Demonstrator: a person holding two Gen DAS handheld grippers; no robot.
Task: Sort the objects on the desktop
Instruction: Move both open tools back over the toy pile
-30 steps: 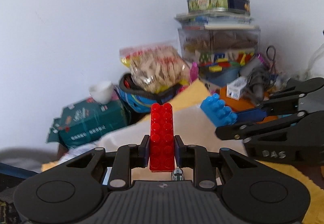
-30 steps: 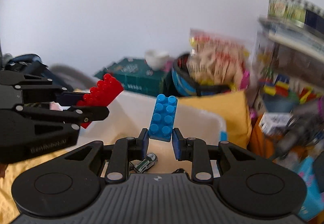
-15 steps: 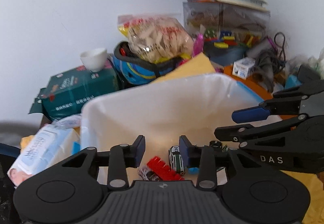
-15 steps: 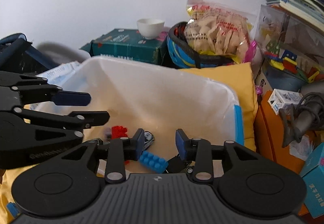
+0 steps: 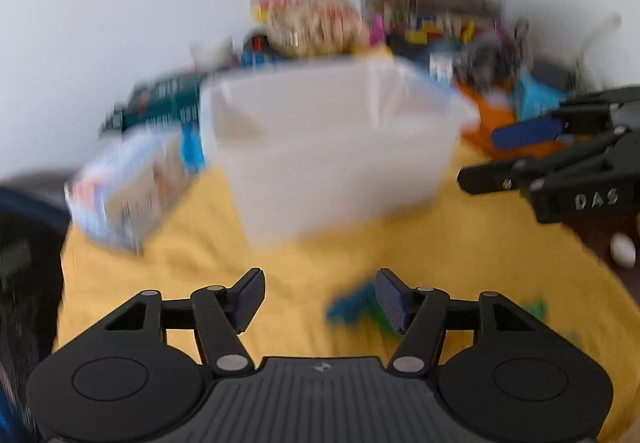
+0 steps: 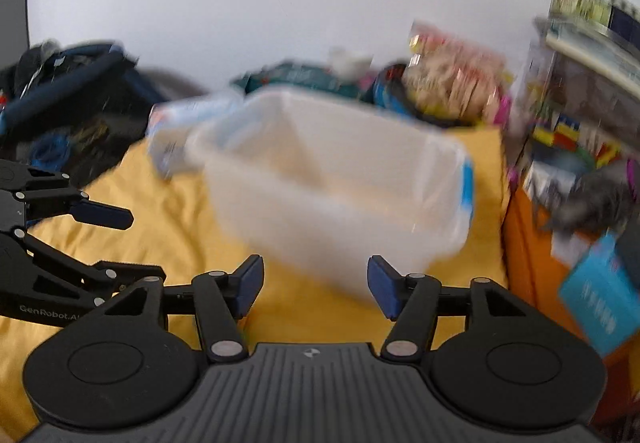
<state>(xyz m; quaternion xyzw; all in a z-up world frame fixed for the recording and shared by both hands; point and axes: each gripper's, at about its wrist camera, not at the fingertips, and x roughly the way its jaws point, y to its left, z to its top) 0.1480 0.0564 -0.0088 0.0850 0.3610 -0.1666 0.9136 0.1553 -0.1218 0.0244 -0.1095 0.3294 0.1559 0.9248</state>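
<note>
Legibly, only two markings come through the blur: "DAS" on the side of the right gripper [image 5: 520,147] as the left wrist view catches it, and "GenRobot.AI" on the side of the left gripper [image 6: 116,239] as the right wrist view catches it. Print on the teal box [image 5: 168,99] behind the bin and on the white packet [image 5: 124,187] just left of the bin is too smeared to read.

As landmark, the translucent white plastic bin [image 5: 340,179] stands on a yellow cloth [image 5: 200,275], with a blue clip [image 6: 466,183] on its right rim; what lies inside cannot be made out. Small blue and green toy pieces [image 5: 352,307] lie on the cloth in front of the bin, beside the left gripper's right finger.

Both claws are released: their jaws have just been opening, and nothing sits between the blue pads of either. Each hangs over the cloth in front of the bin, apart from it.
</note>
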